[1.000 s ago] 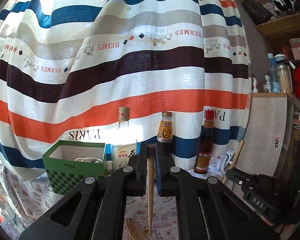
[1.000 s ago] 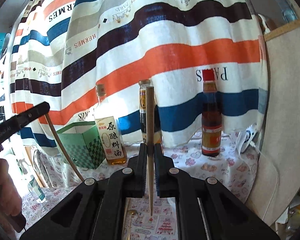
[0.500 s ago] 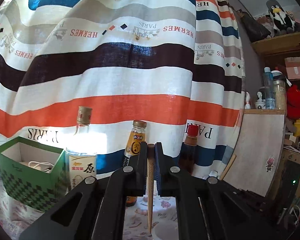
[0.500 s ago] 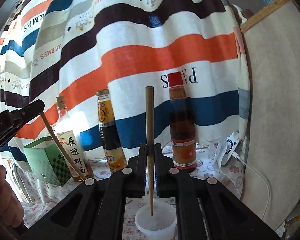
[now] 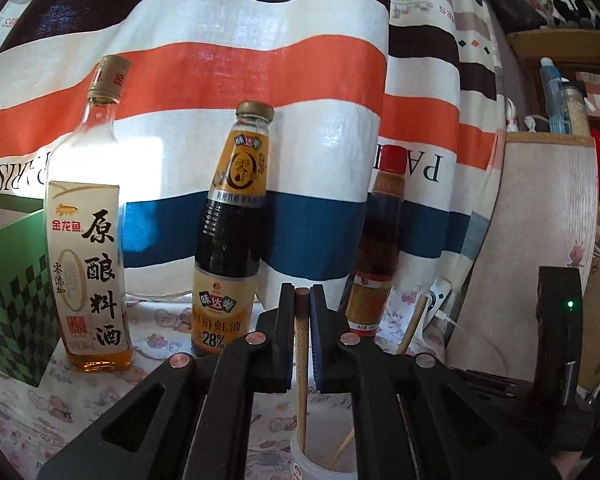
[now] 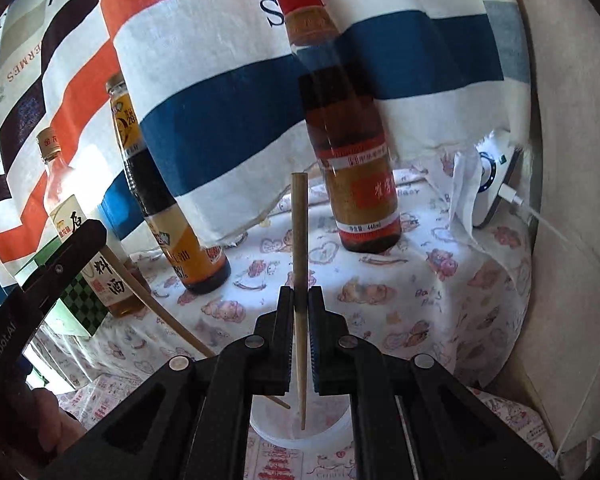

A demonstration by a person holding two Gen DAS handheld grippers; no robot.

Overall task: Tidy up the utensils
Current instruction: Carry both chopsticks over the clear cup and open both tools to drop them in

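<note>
At the bottom centre of the left wrist view, the left gripper [image 5: 301, 336] pinches a chopstick [image 5: 301, 376] whose tip dips into a white cup [image 5: 312, 465] at the bottom edge. A second chopstick [image 5: 410, 322] leans in from the right, its tip also in the cup. In the right wrist view, the right gripper [image 6: 301, 332] pinches that chopstick [image 6: 300, 240] upright, tip inside the cup [image 6: 300, 428]. Three bottles stand on the worktop [image 6: 440, 300] behind: pale [image 5: 90, 240], dark [image 5: 230, 240] and red-capped [image 6: 348, 140].
</note>
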